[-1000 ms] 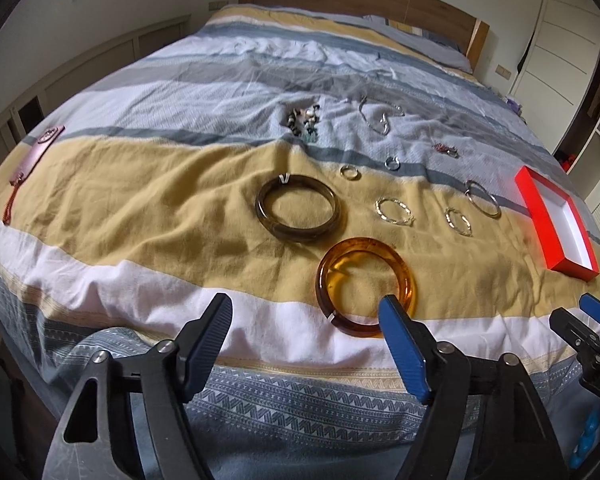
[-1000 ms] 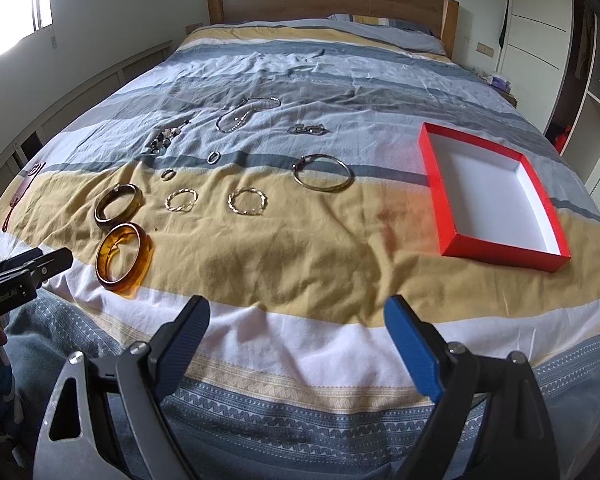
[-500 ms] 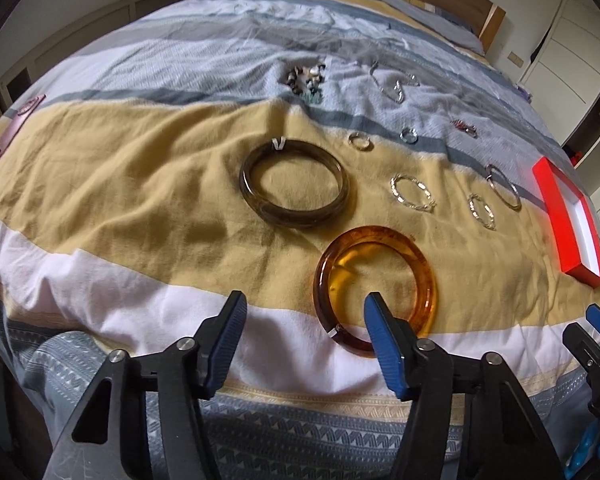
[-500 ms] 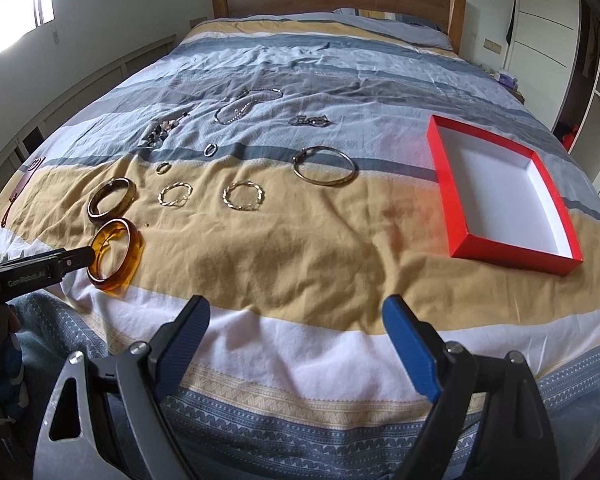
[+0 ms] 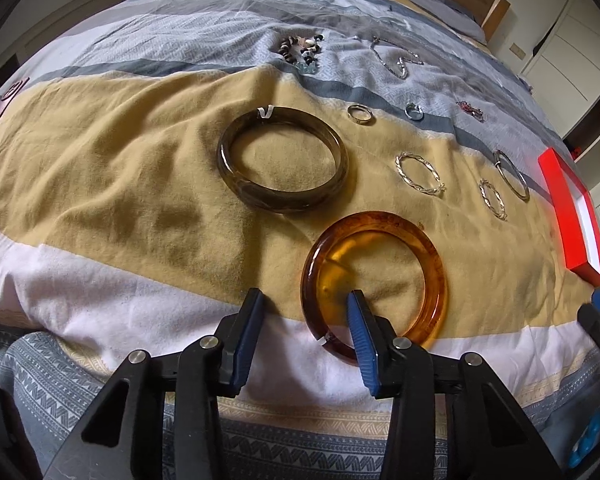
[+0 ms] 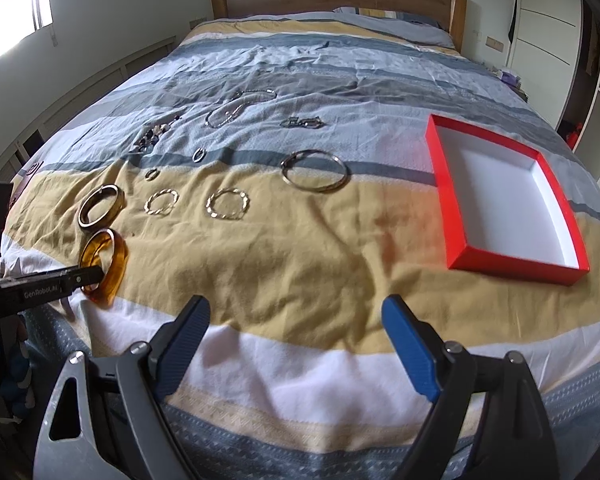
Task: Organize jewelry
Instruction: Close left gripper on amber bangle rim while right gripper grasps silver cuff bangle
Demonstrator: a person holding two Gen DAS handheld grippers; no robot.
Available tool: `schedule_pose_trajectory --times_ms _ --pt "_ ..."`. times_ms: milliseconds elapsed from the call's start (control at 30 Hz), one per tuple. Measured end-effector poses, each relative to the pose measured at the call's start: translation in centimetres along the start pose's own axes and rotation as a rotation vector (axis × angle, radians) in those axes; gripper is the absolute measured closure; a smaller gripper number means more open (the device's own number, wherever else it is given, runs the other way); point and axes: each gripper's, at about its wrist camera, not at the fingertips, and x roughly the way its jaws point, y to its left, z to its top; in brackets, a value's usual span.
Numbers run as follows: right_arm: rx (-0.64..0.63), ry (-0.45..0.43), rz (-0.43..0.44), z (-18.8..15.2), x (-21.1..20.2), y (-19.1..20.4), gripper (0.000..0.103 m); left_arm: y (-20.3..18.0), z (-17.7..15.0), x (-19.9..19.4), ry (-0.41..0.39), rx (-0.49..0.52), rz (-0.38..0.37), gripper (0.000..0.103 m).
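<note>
Nothing is sorted yet: your red box (image 6: 452,216) lies empty on the bed (image 6: 300,256), well apart from the bangles, rings and chains spread across the covers. Your left gripper (image 5: 304,312) is closing around the near rim of the amber bangle (image 5: 432,264), one finger inside the ring and one outside, not yet pinching. Your right gripper (image 6: 296,320) hangs released over bare cover.

Bare bedspread (image 6: 300,272) between bangles (image 6: 100,208) and red box (image 6: 456,216).
</note>
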Motion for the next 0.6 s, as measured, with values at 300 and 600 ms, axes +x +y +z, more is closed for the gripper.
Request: schedule_pose_trajectory --times_ms 300,600 --pt "0.004 -0.003 0.021 3.4 2.3 -2.3 0.04 -0.1 0.2 0.6 -0.007 0.001 0.014 0.068" --pt "0.094 0.047 0.061 7.5 7.9 -5.8 0.063 -0.7 0.3 1.2 -0.014 0.033 0.055 0.068"
